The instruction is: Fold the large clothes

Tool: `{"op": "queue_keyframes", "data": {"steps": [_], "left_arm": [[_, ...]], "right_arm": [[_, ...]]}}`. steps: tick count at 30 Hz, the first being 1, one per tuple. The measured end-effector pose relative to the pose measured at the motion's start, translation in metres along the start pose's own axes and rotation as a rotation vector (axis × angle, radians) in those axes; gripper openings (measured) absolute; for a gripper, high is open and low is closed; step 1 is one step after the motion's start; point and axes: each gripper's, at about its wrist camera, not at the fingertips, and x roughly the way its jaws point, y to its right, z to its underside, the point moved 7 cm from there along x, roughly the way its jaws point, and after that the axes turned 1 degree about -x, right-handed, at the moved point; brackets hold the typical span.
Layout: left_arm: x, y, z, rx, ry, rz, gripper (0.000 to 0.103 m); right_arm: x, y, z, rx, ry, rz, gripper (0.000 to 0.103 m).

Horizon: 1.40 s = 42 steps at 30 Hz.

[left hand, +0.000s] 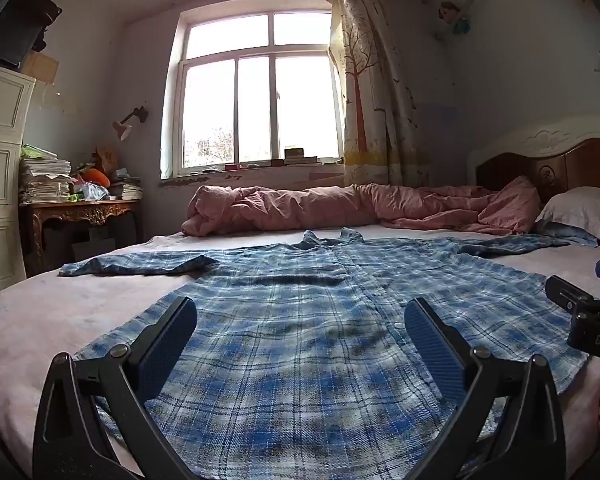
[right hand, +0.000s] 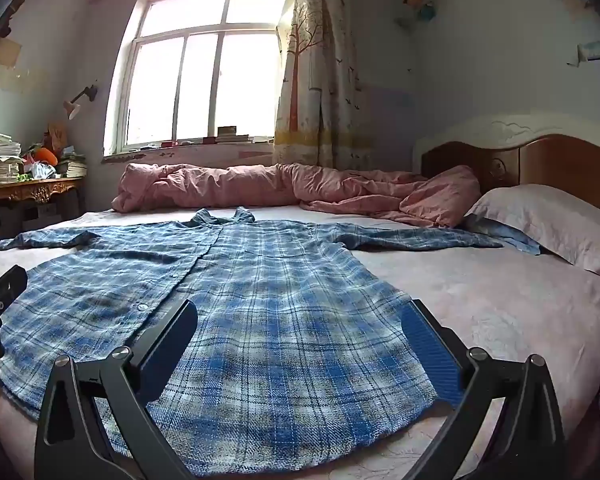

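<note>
A blue plaid button shirt (left hand: 300, 320) lies spread flat, front up, on the pink bed sheet (left hand: 40, 312), collar far, both sleeves out to the sides. It also shows in the right wrist view (right hand: 268, 312). My left gripper (left hand: 300, 316) is open and empty, low over the shirt's near left hem. My right gripper (right hand: 300, 316) is open and empty over the near right hem. The right gripper's body shows at the right edge of the left wrist view (left hand: 588, 316), and the left gripper's body at the left edge of the right wrist view (right hand: 0, 300).
A rolled pink duvet (left hand: 360, 208) lies along the far side of the bed under the window (left hand: 260, 92). A pillow (right hand: 548, 224) and wooden headboard (right hand: 540, 168) are at right. A desk with stacked papers (left hand: 60, 192) and a white cabinet (left hand: 0, 160) stand at left.
</note>
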Motion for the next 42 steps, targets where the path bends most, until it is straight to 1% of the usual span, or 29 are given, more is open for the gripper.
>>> {"op": "queue_keyframes", "data": {"steps": [2,4,6,9,10,11,18,22,37,40,42], "left_arm": [[-0.001,0.001,0.001,-0.002,0.010,0.017,0.103],[0.001,0.002,0.001,-0.002,0.005,0.033,0.103],[0.001,0.003,0.001,-0.009,0.008,0.044,0.103],[0.002,0.005,0.001,-0.015,0.006,0.048,0.103],[0.000,-0.004,0.003,-0.045,0.002,0.046,0.103],[0.000,-0.005,0.002,-0.049,0.001,0.046,0.103],[-0.001,-0.002,0.003,-0.040,0.008,0.068,0.103],[-0.003,-0.003,0.002,-0.043,0.015,0.068,0.103],[-0.004,-0.003,0.000,-0.044,0.016,0.065,0.103],[-0.001,-0.001,0.000,-0.034,0.005,0.065,0.103],[-0.003,-0.001,0.000,-0.037,0.013,0.066,0.103]], "right_arm": [[0.001,-0.006,0.002,-0.006,-0.010,-0.006,0.103],[-0.001,-0.017,0.004,-0.015,-0.014,-0.012,0.103],[-0.001,-0.008,0.002,0.029,-0.002,-0.010,0.103],[0.001,-0.001,0.000,0.014,-0.006,-0.007,0.103],[0.000,-0.004,0.000,0.005,-0.003,-0.001,0.103],[0.000,-0.003,0.004,0.004,0.000,0.000,0.103],[-0.003,-0.013,0.003,-0.054,0.013,0.024,0.103],[-0.001,-0.016,0.003,-0.073,-0.003,0.023,0.103],[0.001,-0.014,0.007,-0.057,-0.012,0.020,0.103],[0.003,-0.014,0.009,-0.052,-0.017,0.017,0.103],[0.004,-0.015,0.010,-0.051,-0.021,0.020,0.103]]}}
